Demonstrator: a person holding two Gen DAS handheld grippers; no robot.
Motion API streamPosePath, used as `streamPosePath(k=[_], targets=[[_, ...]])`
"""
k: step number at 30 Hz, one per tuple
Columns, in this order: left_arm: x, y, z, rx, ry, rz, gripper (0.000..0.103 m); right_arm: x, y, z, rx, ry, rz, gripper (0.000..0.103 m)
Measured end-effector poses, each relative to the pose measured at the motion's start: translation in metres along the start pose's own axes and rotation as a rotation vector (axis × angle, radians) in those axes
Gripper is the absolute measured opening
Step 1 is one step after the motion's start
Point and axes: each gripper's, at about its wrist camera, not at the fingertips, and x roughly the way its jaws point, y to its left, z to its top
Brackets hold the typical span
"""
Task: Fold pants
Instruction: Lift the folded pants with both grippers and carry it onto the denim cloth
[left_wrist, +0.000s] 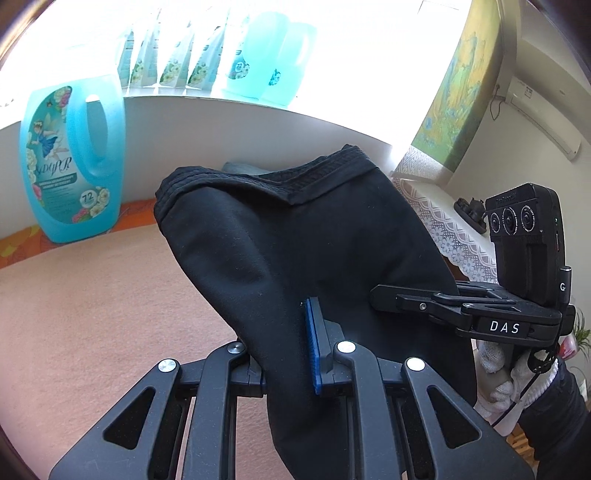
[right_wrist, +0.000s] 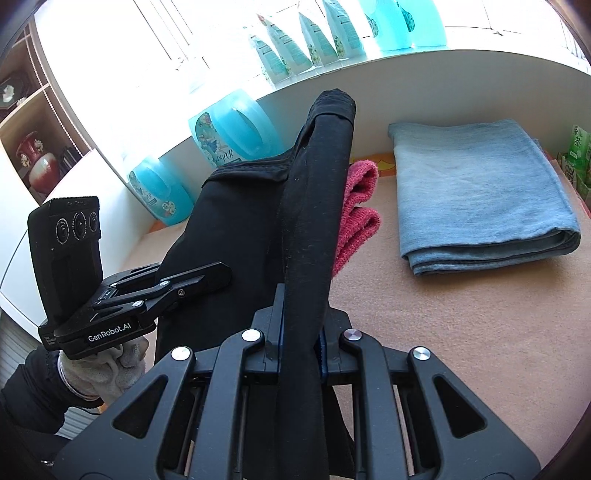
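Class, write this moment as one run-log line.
left gripper: shut on black pants | right gripper: shut on black pants | pants: lifted | folded blue cloth: on surface

Bright window (left_wrist: 92, 33) with strong daylight, white sill (left_wrist: 207, 110), peach carpet (left_wrist: 92, 314), big yellow-green painting (left_wrist: 458, 92), white air conditioner (left_wrist: 543, 110), wooden shelves (right_wrist: 33, 122) with a red vase (right_wrist: 37, 162)

Three blue jugs (right_wrist: 236, 129), one folded towel (right_wrist: 480, 192)
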Motion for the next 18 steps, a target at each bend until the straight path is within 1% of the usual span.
streamPosePath(k=[5,11,18], targets=[[0.010,-0.015,0.010,0.024,0.001,-0.027,0.014,-0.017,-0.008,0.004,0.004,-0.022,-0.034,0.014],[0.023,-0.033,0.029,0.054,-0.004,-0.057,0.014,-0.037,-0.022,0.019,-0.003,-0.059,-0.081,0.014],[0.052,-0.049,0.067,0.072,-0.027,-0.092,0.014,-0.054,-0.051,0.048,0.013,-0.111,-0.127,0.013]])
